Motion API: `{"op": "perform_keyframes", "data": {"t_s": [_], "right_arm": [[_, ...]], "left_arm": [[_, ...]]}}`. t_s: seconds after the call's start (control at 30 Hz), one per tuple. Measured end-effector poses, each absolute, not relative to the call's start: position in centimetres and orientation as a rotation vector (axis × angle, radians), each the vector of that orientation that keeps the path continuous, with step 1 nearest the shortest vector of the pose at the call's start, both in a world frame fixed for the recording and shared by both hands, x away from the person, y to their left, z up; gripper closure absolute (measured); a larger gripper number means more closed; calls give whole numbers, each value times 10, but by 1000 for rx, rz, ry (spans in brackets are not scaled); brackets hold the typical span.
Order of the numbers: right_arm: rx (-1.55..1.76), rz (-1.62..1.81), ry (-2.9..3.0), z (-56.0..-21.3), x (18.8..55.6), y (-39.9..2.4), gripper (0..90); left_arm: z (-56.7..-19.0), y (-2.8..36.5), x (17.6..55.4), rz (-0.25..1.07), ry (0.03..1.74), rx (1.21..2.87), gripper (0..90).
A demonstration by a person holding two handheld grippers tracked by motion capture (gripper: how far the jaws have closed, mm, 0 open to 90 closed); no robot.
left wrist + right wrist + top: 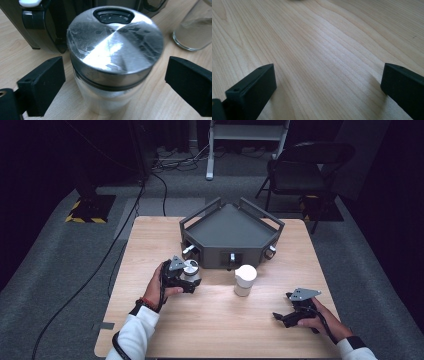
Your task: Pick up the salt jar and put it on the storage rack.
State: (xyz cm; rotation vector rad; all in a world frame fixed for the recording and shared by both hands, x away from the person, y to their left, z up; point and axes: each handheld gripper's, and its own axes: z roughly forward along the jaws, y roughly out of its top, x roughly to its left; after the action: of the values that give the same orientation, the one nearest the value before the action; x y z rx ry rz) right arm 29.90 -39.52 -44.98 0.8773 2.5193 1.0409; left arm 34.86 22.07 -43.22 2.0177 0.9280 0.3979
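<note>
1. Left gripper (186, 276) sits at the left-centre of the table (150, 240), just in front of the grey tray unit (231, 227).
2. Its jaws stand apart, one on each side of the steel-lidded shaker (113, 57). There is a visible gap on both sides, and the pads do not press on it.
3. The shaker stands upright on the table, with a clear glass body and a brushed metal lid with a dark slot on top. It is just near of the tray unit's front-left face.
4. A white-lidded jar (245, 280) stands upright to the right of the shaker, well apart from it and near the tray's front.
5. Right gripper (295, 312) is at the near-right of the table, held low. Its jaws are wide apart with bare wood between them.
</note>
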Motion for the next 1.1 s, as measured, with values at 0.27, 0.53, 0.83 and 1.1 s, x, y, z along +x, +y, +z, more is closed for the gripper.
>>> {"op": "perform_keyframes", "data": {"t_s": [0.27, 0.53, 0.83, 1.1], "right_arm": [[877, 1042, 2520, -450, 299, -395, 0], [876, 1041, 2520, -450, 299, -395, 0], [875, 1041, 2521, -450, 300, -395, 0], [876, 1042, 2521, -450, 300, -395, 0]], "left_arm": [[-446, 217, 350, 401, 949, 1986, 157], [-450, 217, 348, 431, 943, 1945, 294], [-447, 215, 346, 445, 943, 1955, 299], [-445, 217, 344, 446, 950, 1937, 302]]}}
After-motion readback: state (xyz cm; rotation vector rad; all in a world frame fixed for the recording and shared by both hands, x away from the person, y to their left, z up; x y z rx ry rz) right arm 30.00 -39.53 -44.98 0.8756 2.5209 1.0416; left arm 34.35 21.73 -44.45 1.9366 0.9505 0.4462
